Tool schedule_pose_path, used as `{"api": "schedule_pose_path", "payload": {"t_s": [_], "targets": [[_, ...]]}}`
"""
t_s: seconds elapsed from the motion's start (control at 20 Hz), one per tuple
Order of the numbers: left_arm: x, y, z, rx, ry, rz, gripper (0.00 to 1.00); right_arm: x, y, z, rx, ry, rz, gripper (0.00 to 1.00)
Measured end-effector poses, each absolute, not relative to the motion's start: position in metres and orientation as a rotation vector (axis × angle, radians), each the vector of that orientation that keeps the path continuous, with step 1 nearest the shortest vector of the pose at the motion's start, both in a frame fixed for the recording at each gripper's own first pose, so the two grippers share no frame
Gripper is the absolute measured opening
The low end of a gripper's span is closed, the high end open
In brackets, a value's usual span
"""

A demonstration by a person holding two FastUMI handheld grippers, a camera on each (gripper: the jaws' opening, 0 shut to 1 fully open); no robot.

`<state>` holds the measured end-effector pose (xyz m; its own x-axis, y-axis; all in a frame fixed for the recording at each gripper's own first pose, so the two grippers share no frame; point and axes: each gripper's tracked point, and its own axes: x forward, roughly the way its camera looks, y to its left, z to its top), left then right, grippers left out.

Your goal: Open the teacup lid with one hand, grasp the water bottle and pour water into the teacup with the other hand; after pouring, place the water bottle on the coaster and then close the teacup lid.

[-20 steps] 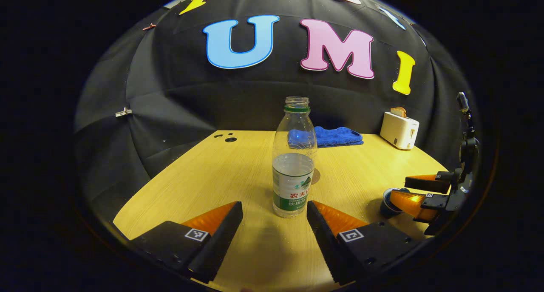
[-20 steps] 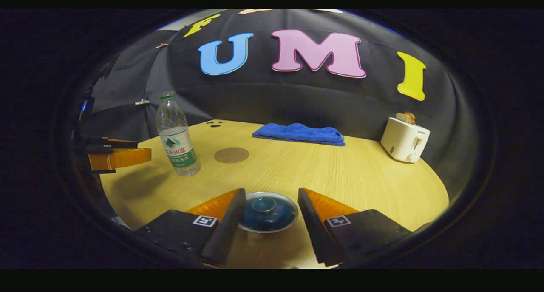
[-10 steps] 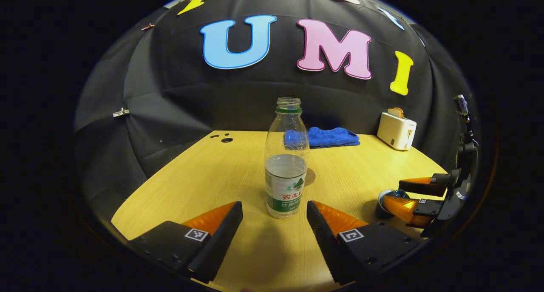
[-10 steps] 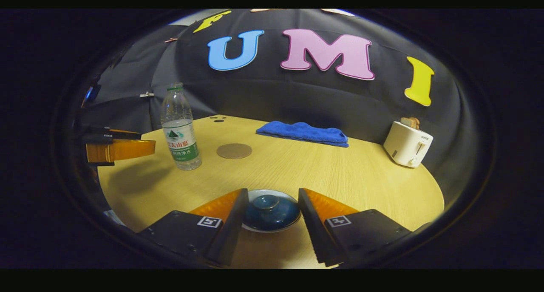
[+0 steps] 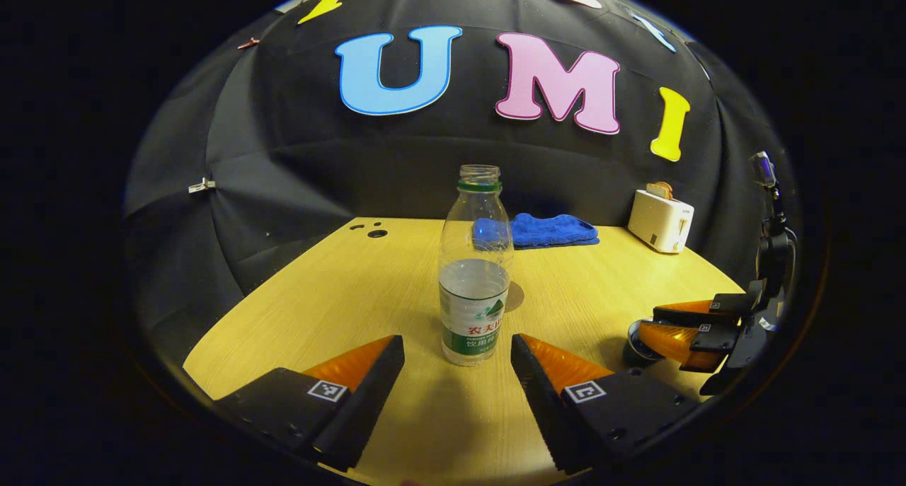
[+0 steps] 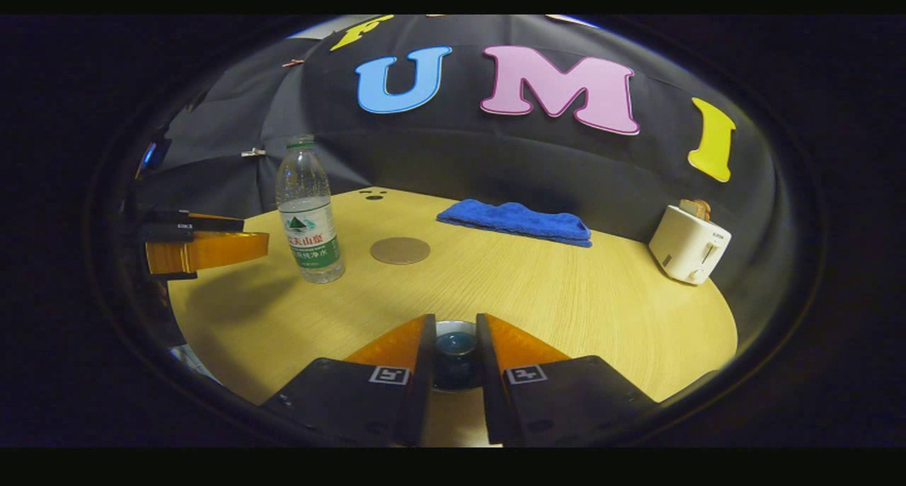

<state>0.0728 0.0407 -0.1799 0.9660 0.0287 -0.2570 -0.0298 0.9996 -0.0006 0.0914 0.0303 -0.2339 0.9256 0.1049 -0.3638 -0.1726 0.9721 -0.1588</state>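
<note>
Two grippers here: the left gripper (image 5: pixel 457 348) hangs wide open, the uncapped water bottle (image 5: pixel 473 288) standing mid-tabletop just past its tips. Right gripper (image 6: pixel 455 330) looks pinched on the teacup lid (image 6: pixel 455 346) knob near the front edge, though its fingers (image 6: pixel 417 351) hide most of the cup.

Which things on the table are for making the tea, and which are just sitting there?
For the job:
water bottle
teacup
teacup lid, its knob between the right gripper's fingers
coaster
left gripper, open near the bottle

Just sitting there:
blue towel
white toaster
</note>
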Motion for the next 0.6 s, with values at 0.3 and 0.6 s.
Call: {"api": "schedule_pose_path", "payload": {"t_s": [0.3,0.6], "targets": [[0.074,0.044,-0.184,-0.012,0.258,0.025,0.95,0.091,0.033,-0.234,-0.159,0.397,0.165,0.29],[0.082,0.036,-0.189,0.001,0.259,-0.027,0.96,0.093,0.032,-0.213,-0.118,0.369,0.165,0.29]]}}
